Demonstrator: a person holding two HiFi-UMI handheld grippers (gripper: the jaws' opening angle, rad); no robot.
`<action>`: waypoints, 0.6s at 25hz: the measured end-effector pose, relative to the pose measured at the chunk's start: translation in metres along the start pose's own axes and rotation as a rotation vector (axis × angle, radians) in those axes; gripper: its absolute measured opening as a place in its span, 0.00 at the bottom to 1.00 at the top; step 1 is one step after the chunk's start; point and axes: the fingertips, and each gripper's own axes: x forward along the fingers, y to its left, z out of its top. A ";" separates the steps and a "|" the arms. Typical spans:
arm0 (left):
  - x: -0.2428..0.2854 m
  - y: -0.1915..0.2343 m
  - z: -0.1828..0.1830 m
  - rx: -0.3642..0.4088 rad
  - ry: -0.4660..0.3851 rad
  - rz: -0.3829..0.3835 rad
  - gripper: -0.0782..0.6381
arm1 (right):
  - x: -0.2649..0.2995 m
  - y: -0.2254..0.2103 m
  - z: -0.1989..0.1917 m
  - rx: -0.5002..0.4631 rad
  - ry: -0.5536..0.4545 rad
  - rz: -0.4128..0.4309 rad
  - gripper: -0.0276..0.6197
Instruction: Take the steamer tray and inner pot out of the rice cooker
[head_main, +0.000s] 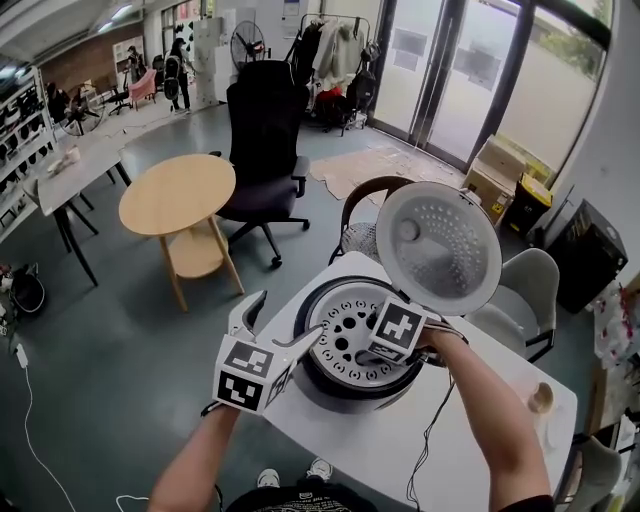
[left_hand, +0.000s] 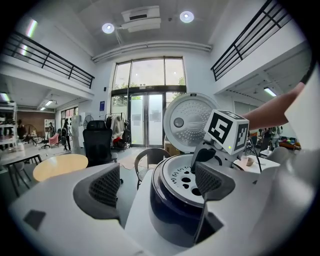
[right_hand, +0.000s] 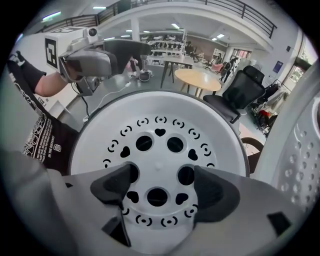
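While the lid (head_main: 440, 245) stands raised, the steamer tray (right_hand: 160, 125) sits unlifted in the rice cooker (head_main: 320, 388) on the bench (head_main: 480, 430), inner pot hidden beneath it — right gripper (right_hand: 157, 182) over the tray's centre, fingers apart, gripping nothing; left gripper (head_main: 285, 318) beside the cooker, fingers likewise apart — both removals outstanding.

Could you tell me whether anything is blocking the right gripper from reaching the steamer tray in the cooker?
Nothing visible does. The lid stands open, tipped back, and the right gripper points down over the steamer tray, its fingers apart with nothing between them and the tray.
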 end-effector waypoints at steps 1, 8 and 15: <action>0.001 0.001 -0.001 0.000 0.001 0.004 0.75 | 0.003 -0.001 -0.001 0.000 0.008 0.002 0.68; 0.000 -0.005 0.003 0.008 -0.001 0.021 0.75 | 0.008 -0.005 -0.013 -0.001 0.069 0.027 0.64; -0.020 -0.001 -0.001 0.012 0.010 0.022 0.75 | 0.006 0.012 -0.006 0.014 0.077 0.062 0.53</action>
